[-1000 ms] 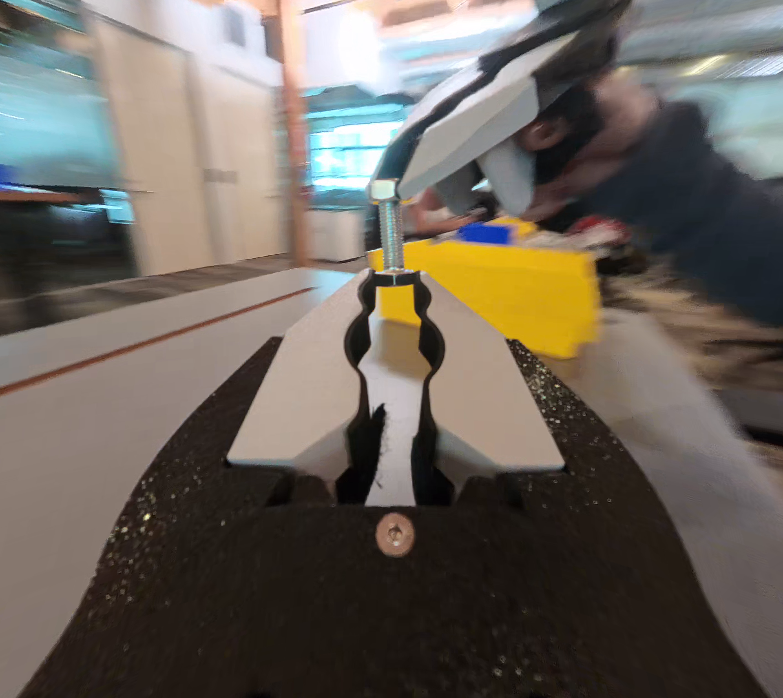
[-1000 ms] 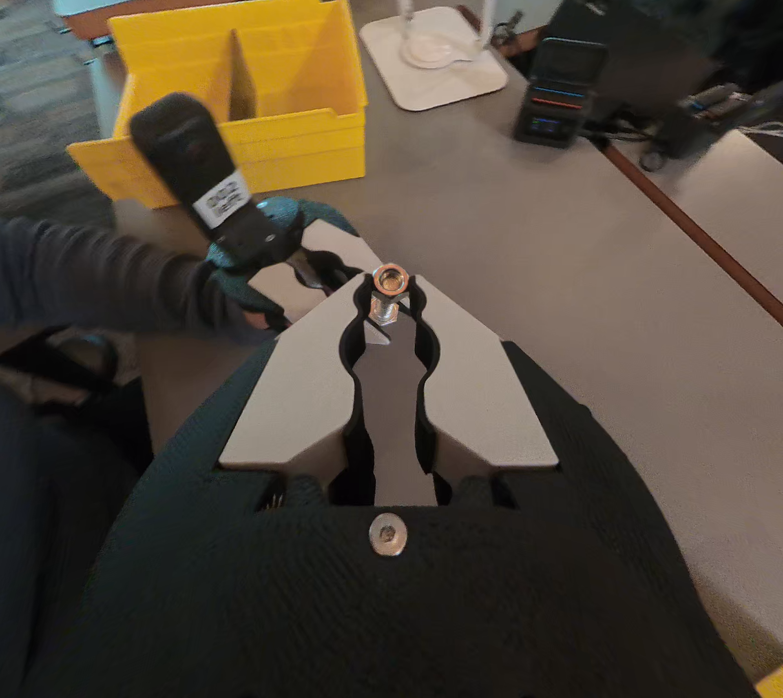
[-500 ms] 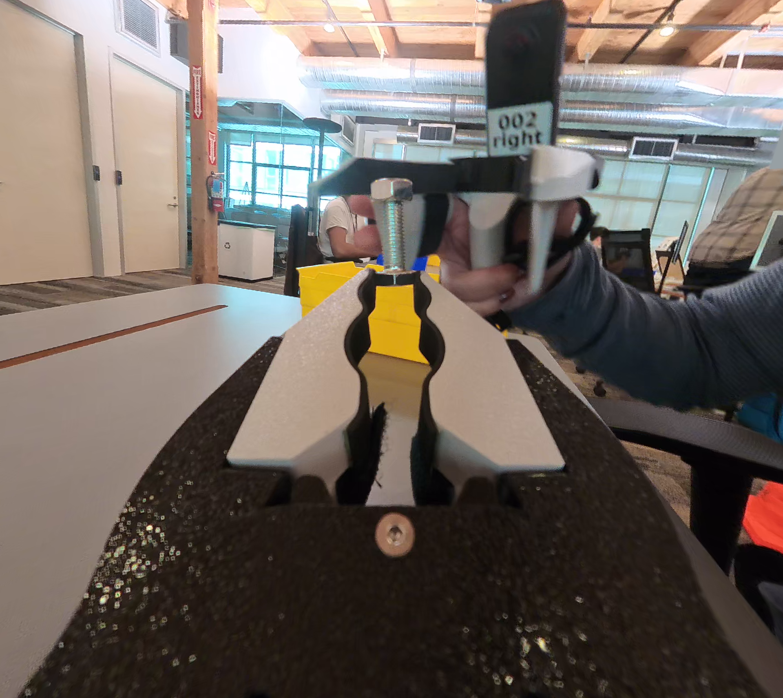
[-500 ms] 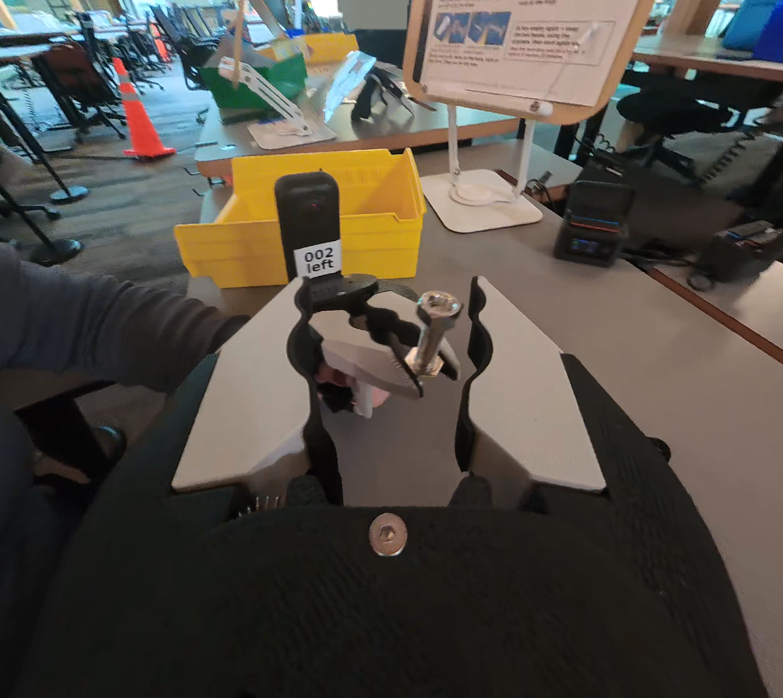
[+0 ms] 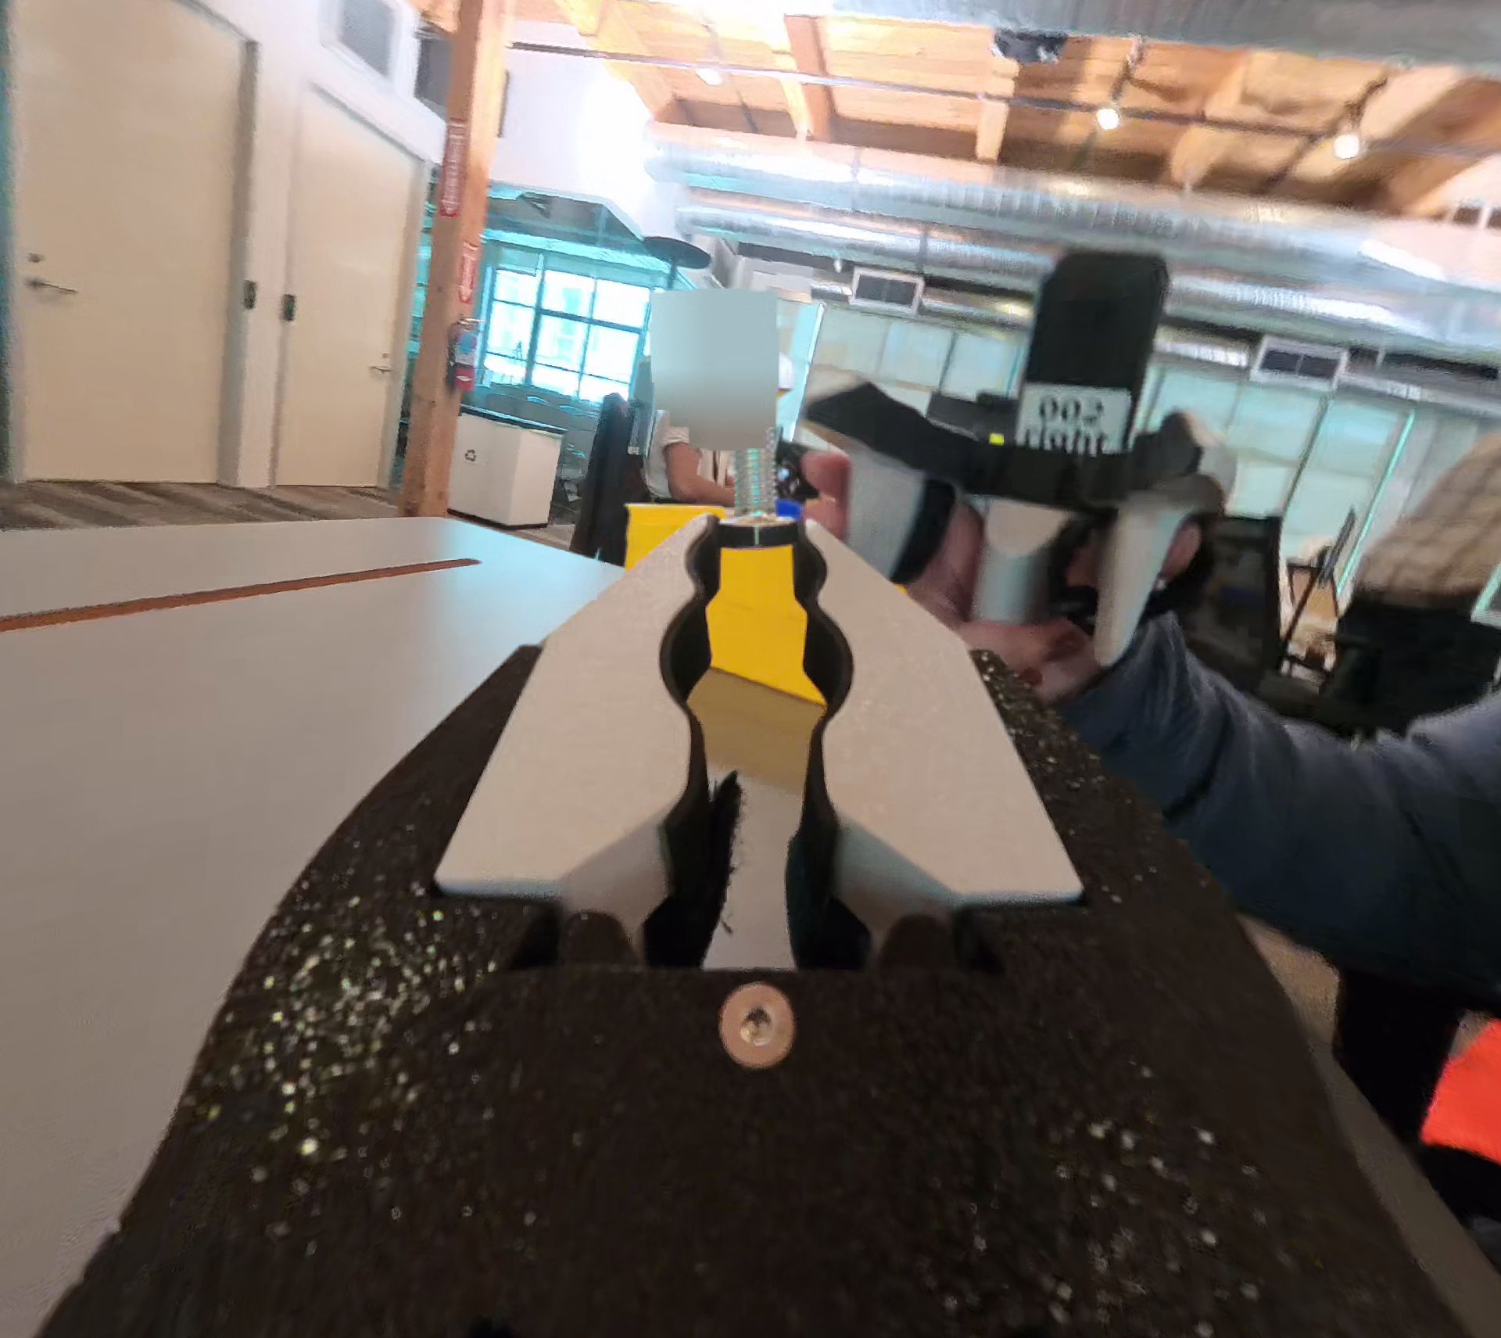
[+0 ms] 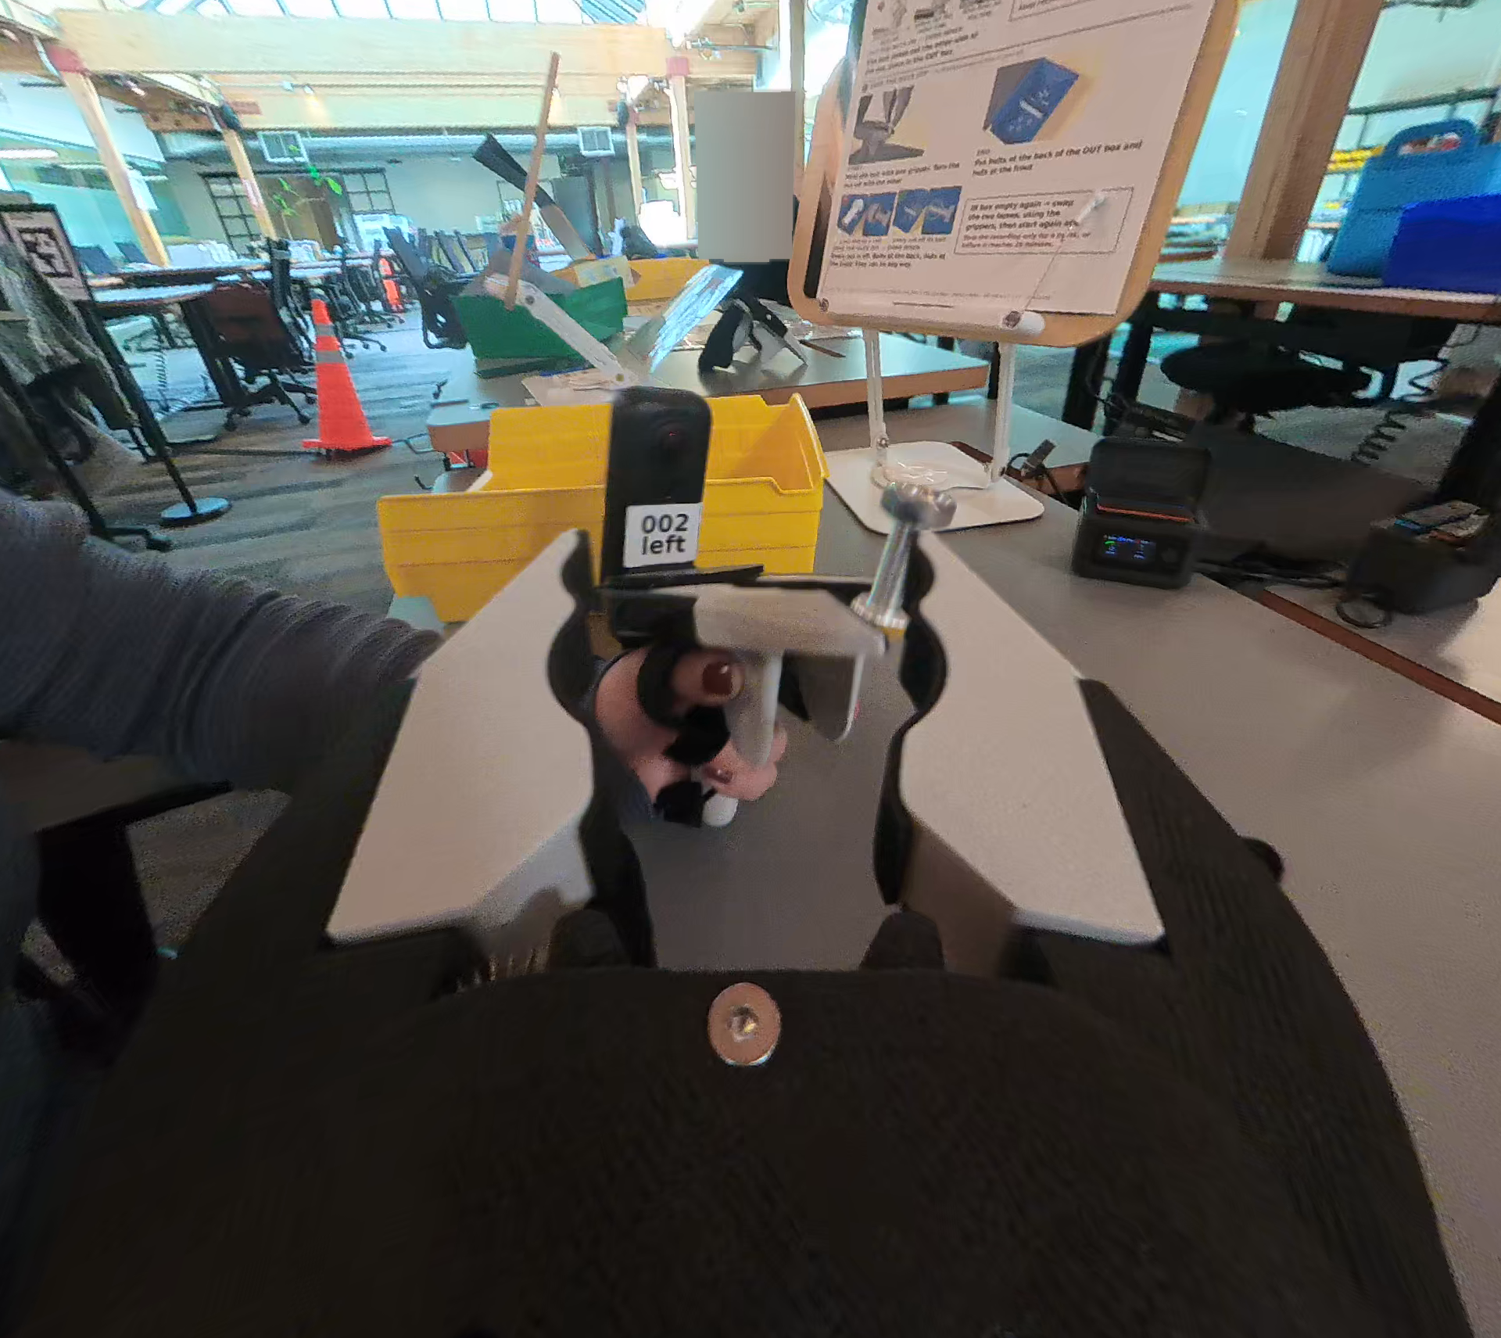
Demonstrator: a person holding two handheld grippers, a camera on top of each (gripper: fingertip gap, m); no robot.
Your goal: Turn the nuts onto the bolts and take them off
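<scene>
My left gripper (image 5: 755, 543) is shut on a nut (image 5: 755, 532) at its fingertips. A silver bolt (image 5: 754, 482) stands upright out of the nut; a blur patch covers its head. In the right wrist view the left gripper (image 6: 865, 631) holds the same nut (image 6: 881, 612), and the bolt (image 6: 896, 556) leans slightly right, head up. My right gripper (image 6: 747, 568) is open and empty, its fingers either side of the left gripper's tips and apart from the bolt. It also shows in the left wrist view (image 5: 861, 409), to the right of the bolt.
A yellow divided bin (image 6: 503, 535) stands on the grey table (image 6: 1218, 690) just behind the grippers. A sign on a white stand (image 6: 1015, 80) and a small black device (image 6: 1137, 519) are at the right. An orange cone (image 6: 337, 389) stands on the floor.
My right gripper opened, let go of the top of the bolt and drew back to the right. My left gripper kept its hold on the nut with the bolt upright.
</scene>
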